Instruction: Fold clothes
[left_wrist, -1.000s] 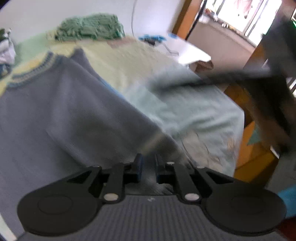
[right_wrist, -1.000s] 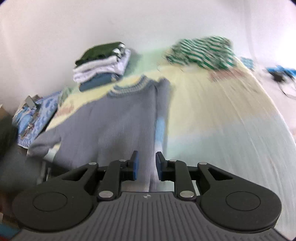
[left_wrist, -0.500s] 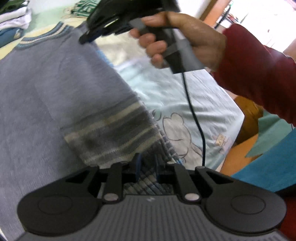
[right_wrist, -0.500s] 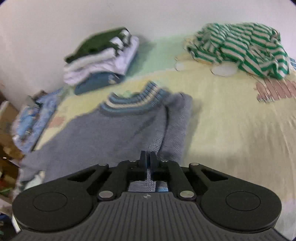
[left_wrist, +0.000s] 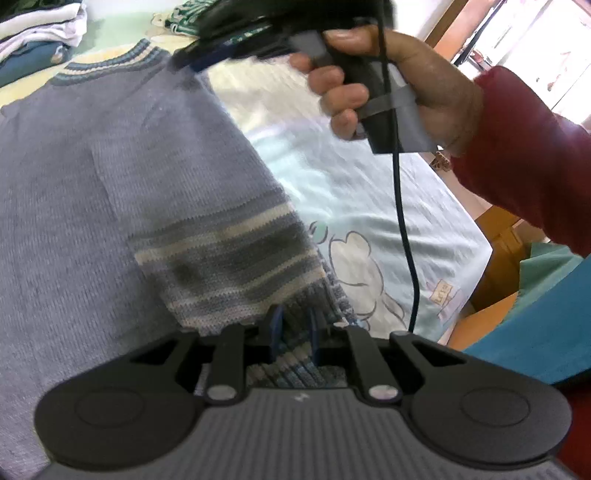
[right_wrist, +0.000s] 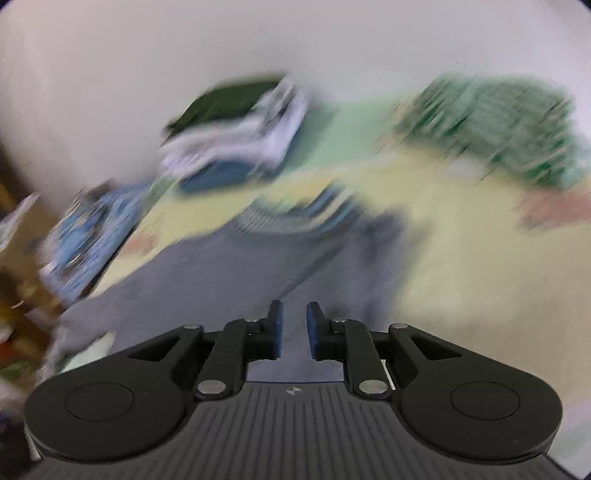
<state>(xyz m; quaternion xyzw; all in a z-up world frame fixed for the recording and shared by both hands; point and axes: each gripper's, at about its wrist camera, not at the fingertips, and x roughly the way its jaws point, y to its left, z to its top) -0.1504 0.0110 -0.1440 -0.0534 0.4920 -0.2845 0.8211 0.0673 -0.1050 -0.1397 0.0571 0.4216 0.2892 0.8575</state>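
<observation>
- Knitted grey-blue sweater (left_wrist: 110, 177) is seen spread flat on the bed sheet (left_wrist: 388, 206), its sleeve folded over the body and the striped cuff (left_wrist: 236, 258) nearest the camera.
- That cuff is pinched between the fingers of the left gripper (left_wrist: 293, 332).
- The right gripper (right_wrist: 293, 325) is held slightly spread above the sweater, nothing between its fingers; this view is badly blurred.
- A hand (left_wrist: 399, 74) in a red sleeve (left_wrist: 517, 155) blocks the upper right, a cable (left_wrist: 402, 221) dangling from it.
- A folded pile (right_wrist: 240, 136) and a green striped garment (right_wrist: 491, 129) are noted beyond.
</observation>
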